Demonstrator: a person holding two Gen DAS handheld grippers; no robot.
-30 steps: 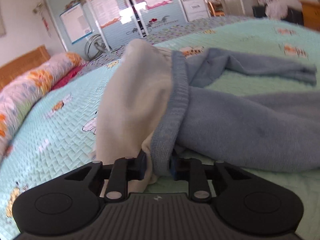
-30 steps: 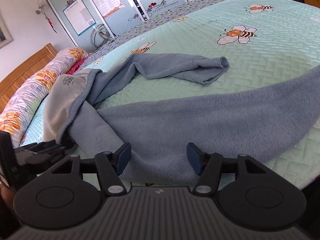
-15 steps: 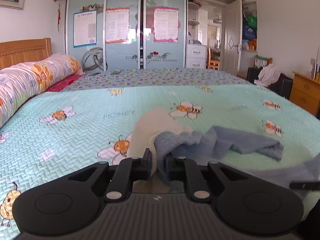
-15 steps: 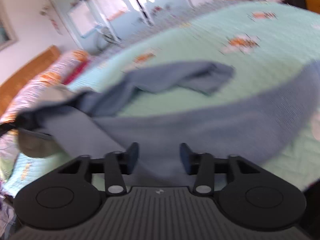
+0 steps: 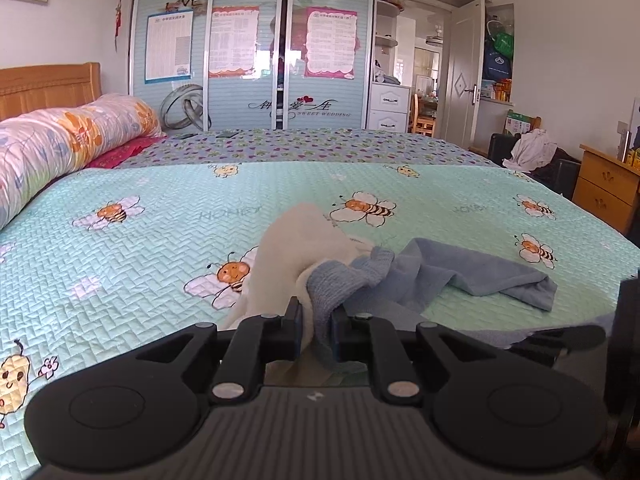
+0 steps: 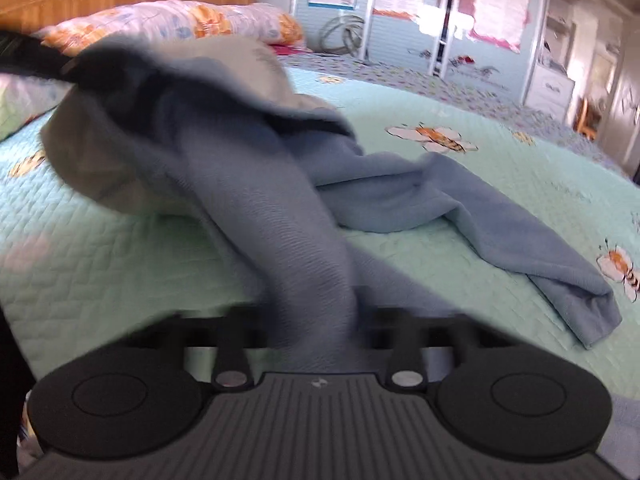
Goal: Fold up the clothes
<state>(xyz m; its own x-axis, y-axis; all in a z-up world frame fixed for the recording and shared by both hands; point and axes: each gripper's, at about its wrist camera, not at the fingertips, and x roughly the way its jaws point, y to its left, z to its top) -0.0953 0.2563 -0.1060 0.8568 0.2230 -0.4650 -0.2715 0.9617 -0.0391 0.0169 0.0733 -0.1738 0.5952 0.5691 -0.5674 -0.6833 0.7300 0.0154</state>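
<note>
Left gripper (image 5: pixel 315 330): fingers (image 5: pixel 293 326) clamped on the ribbed edge of a blue sweater (image 5: pixel 460 272), with its cream inner side (image 5: pixel 288 248) bunched just ahead of the finger on the left. Lifted there off the bed (image 5: pixel 160 240), the cloth then falling away ahead and toward the right, one sleeve (image 5: pixel 508 276) lying flat on the green bee-printed quilt well ahead of the finger on the right.

Right gripper (image 6: pixel 318 326): picture blurred; jaws closing, with a thick fold of the same blue sweater (image 6: pixel 280 208) between the fingers (image 6: pixel 374 326). Seems pressed from both sides, though the pads themselves too smeared to see clearly. From the fingers, cloth rising up and to the left toward a dark shape at the upper left edge, the cream lining (image 6: pixel 92 168) hanging under it. Sleeve (image 6: pixel 520 240) stretched out ahead and right of the fingers, resting on the quilt.

Further ahead of the left fingers: a flowered rolled blanket (image 5: pixel 60 152) at the far left by the wooden headboard (image 5: pixel 44 88), a wardrobe with sliding doors (image 5: pixel 248 52) behind the bed, a wooden chest of drawers (image 5: pixel 604 188) at the far right. Doors shut, drawers shut, contents not visible.
</note>
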